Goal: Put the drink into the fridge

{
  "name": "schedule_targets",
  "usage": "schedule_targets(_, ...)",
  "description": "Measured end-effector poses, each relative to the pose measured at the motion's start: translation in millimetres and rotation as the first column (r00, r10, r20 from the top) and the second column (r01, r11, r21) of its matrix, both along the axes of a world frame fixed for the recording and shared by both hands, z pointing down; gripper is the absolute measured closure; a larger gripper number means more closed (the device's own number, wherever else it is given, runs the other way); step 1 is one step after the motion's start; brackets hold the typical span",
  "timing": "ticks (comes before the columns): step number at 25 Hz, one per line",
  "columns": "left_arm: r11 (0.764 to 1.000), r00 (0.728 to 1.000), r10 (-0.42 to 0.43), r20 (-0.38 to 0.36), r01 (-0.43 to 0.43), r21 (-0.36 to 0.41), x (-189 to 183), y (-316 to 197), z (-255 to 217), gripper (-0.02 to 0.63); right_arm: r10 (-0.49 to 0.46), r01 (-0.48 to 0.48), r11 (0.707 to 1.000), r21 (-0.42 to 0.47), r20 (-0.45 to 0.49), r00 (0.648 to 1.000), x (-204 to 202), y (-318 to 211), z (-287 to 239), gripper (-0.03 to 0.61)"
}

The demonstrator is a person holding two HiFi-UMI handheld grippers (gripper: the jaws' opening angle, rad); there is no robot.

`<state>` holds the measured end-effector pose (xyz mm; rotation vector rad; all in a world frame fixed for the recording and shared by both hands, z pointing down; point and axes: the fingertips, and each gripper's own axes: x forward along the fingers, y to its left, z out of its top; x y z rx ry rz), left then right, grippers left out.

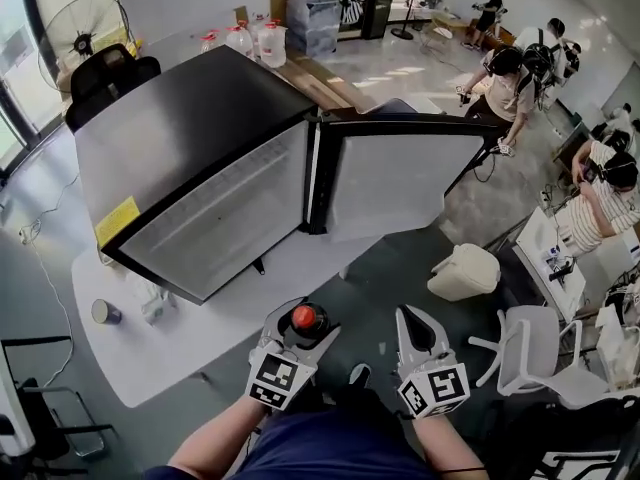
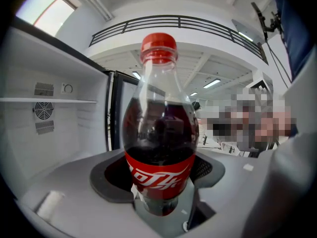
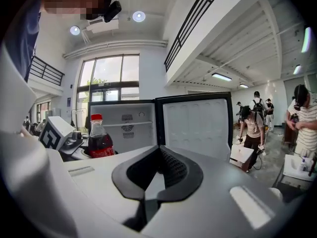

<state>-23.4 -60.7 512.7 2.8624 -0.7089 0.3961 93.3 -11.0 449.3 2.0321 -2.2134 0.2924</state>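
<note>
My left gripper is shut on a cola bottle with a red cap and red label, held upright in front of the small fridge. The left gripper view has the bottle filling the middle, clamped low between the dark pads, with the fridge's white inside and shelf to the left. The fridge door hangs open to the right. My right gripper is shut on nothing, just right of the left one. From the right gripper I see the bottle and the open fridge.
The fridge stands on a white table with a small can at its left. A white bin and a white chair stand on the floor to the right. Several people work at the far right.
</note>
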Motion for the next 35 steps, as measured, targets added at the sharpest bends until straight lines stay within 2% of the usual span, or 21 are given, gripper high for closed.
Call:
schedule_targets(8,0.991,0.99,-0.135,0.027,0.136,-0.007,-26.4,-35.3,9.3,0.299,-0.139,0.139,0.99,0.017,0.032,0.99,-23.0,-52.9,10.6,0.572)
schedule_targets(15,0.959,0.957,-0.285,0.049,0.285,0.006,-27.8,-64.0,10.1,0.299,-0.308,0.307,0.951,0.031,0.048,0.95,-27.7,-94.2,11.2,0.572)
schedule_targets(21,0.907,0.905,-0.422,0.052,0.422,0.008,-28.7,-93.5,13.2,0.298,-0.428,0.427,0.904,0.033,0.069,0.901,-18.3,-127.0,14.1,0.572)
schedule_targets(30,0.812,0.81,-0.583,0.063,0.583,0.025,-40.8,-125.3,8.0,0.298,-0.562,0.56,0.827,0.054,0.096,0.821,-16.8,-168.8,16.8,0.572)
schedule_targets(35,0.773,0.769,-0.634,0.083,0.633,0.042,-63.4,-140.6,13.3,0.299,-0.592,0.588,0.806,0.064,0.09,0.801,-32.8,-189.7,19.0,0.572)
